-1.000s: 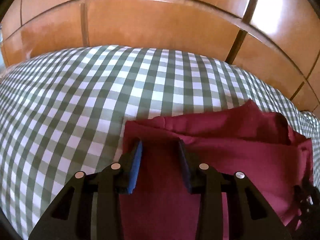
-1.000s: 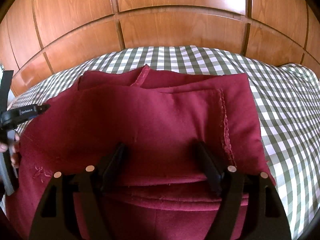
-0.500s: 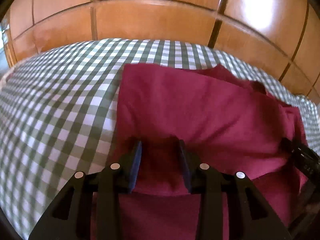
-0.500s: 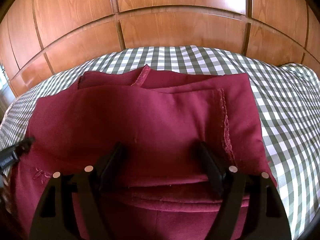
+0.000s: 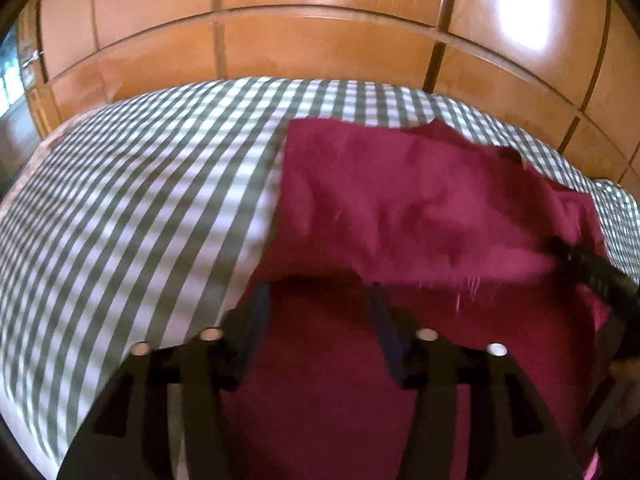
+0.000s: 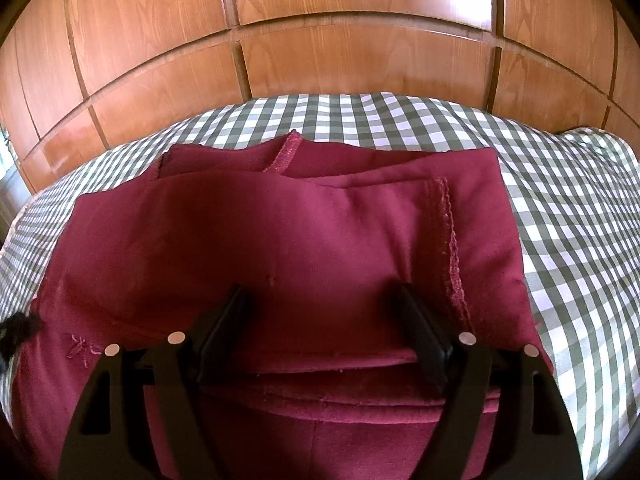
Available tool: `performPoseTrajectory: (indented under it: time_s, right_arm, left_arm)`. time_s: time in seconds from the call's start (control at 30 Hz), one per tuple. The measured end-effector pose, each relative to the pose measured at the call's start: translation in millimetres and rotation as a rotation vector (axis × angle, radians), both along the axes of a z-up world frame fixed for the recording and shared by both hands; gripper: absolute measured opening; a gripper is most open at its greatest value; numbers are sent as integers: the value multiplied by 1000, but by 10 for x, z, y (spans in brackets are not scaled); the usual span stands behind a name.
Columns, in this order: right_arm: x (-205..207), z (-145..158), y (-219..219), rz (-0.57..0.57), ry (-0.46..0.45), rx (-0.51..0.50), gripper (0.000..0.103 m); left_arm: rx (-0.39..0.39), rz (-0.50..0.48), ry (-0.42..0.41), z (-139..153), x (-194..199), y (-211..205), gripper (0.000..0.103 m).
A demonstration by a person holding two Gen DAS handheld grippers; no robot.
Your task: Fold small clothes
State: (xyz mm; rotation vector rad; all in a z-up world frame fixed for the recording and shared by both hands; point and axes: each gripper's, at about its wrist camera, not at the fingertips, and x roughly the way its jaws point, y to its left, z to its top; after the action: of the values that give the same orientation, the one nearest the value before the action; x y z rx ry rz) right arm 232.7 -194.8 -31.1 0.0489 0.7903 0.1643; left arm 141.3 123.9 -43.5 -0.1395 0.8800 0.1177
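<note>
Right wrist view, nearest first: the right gripper [image 6: 320, 312] hangs over the near edge of the maroon garment [image 6: 280, 240], its fingers [image 6: 224, 324] standing wide with cloth below them but none pinched. Several stacked edges show just under the tips, so the garment already lies in layers on the checked bedsheet [image 6: 560, 216]. Farther off, a seamed flap sticks out at the back edge, and beyond the bed stands the wooden panelling [image 6: 360, 60].

In the left wrist view, which is blurred, the left gripper [image 5: 320, 308] sits over the garment's left part; its jaws are opening, and no fold appears pressed between them. A dark tip of the other tool shows at the right edge.

The step looks like letting go after laying a fold. To do it well, open fully before lifting so the top layer is not dragged, then square the near edges and tuck in the back flap.
</note>
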Motion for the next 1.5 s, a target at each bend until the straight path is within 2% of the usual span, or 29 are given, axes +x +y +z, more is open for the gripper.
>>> performPoseTrajectory:
  time_s: [0.07,0.2,0.3,0.53,0.63,0.77,0.93,1.0,1.03,1.07,1.1,1.17,1.23,1.27,1.37,1.43,1.5]
  right_arm:
    - [3,11,25,0,4,-12,82]
    - [-62,82,86,-13,27,-85,97]
    - [-246,194,1,-2,26,-55,99]
    - [-822,327,-788,-98,39,20,99]
    - [-1112,249,-1113,-106,99,56,99]
    - [-1638,50,-1334,-57,232,87,84]
    - [-2223,-72,-1355,-23,331,100,74]
    - [-2414,-176,-1307,6,415,125,58]
    - [-2456,-225,-1295,19,447,141,51]
    - [-2485,-292,-1265,41,491,168,35]
    - [-2501,-344,-1228,59,526,186,24]
    - [-2467,-276,-1183,91,533,211,9]
    - [-2387,-102,-1166,123,493,268,9]
    - [-2317,56,-1163,140,443,317,9]
    - [-2060,328,-1209,132,347,432,9]
    - [-1856,431,-1247,104,296,507,9]
    - [-1624,452,-1307,58,272,564,9]
  left_arm:
    - [-5,5,10,-33,-129,24,52]
    - [-6,4,32,-105,-409,97,52]
    - [-36,-22,39,-111,-600,163,52]
    - [-113,-132,64,-61,-1066,185,51]
    - [-172,-167,86,-55,-1273,191,50]
    - [-212,-216,118,-57,-1534,187,50]
    - [-233,-287,182,-122,-1702,136,49]
    - [-235,-317,212,-157,-1748,104,26]
    - [-233,-325,220,-168,-1759,108,23]
    - [-236,-332,221,-166,-1759,110,15]
    - [-257,-343,217,-141,-1766,119,13]
    - [-299,-351,195,-48,-1770,149,11]
    - [-392,-348,154,98,-1742,233,11]
    - [-441,-345,131,163,-1716,279,10]
    - [-565,-318,55,343,-1508,400,9]
    - [-628,-282,44,369,-1284,459,9]
    - [-655,-256,42,384,-1056,495,9]
